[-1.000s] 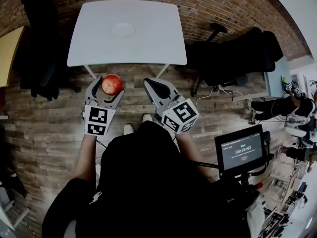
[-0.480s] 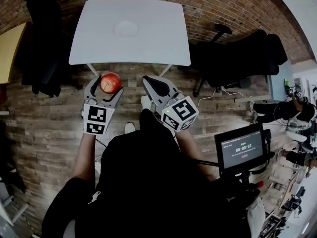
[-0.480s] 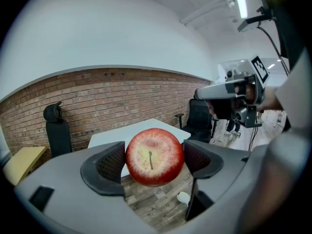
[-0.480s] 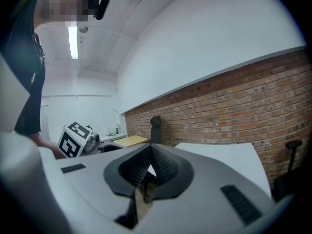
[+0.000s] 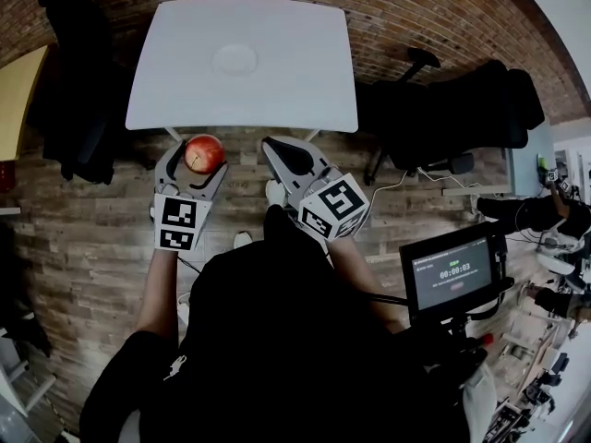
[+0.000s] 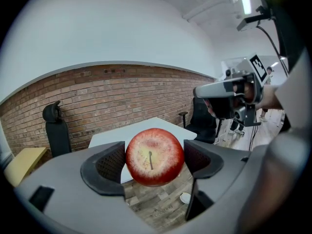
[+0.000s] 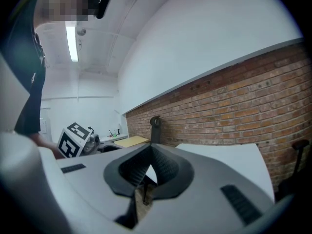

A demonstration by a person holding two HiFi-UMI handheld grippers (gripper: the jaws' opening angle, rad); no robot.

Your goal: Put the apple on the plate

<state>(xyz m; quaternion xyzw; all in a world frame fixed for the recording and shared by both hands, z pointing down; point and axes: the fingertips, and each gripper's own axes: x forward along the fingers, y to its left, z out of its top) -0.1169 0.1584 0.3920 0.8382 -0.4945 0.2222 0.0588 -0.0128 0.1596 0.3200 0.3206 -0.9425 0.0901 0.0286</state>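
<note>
Here the left gripper (image 5: 196,158) has its jaws pinched on the red apple (image 6: 154,156), one dark pad against each flank of the fruit, with the stem end turned toward that gripper's camera. In the head view the apple hangs in the air over the wood-plank floor (image 5: 83,220), just short of the near edge of the white bench (image 5: 295,81). The plate (image 5: 235,59), pale and round, lies on the bench at about 12 o'clock from the apple and well apart from it.

The right gripper (image 5: 280,150) sits at 3 o'clock from the left one, near it but not touching, also over the floor just short of the bench. Its jaws are pressed together at the tips with nothing between them.

A black office chair (image 5: 443,109) stands at 3 o'clock from the bench, and another dark chair (image 5: 78,90) at 9 o'clock. A small screen (image 5: 452,273) showing a timer sits at 4 o'clock from the grippers. A brick wall (image 5: 416,17) runs behind the bench at 12 o'clock.
</note>
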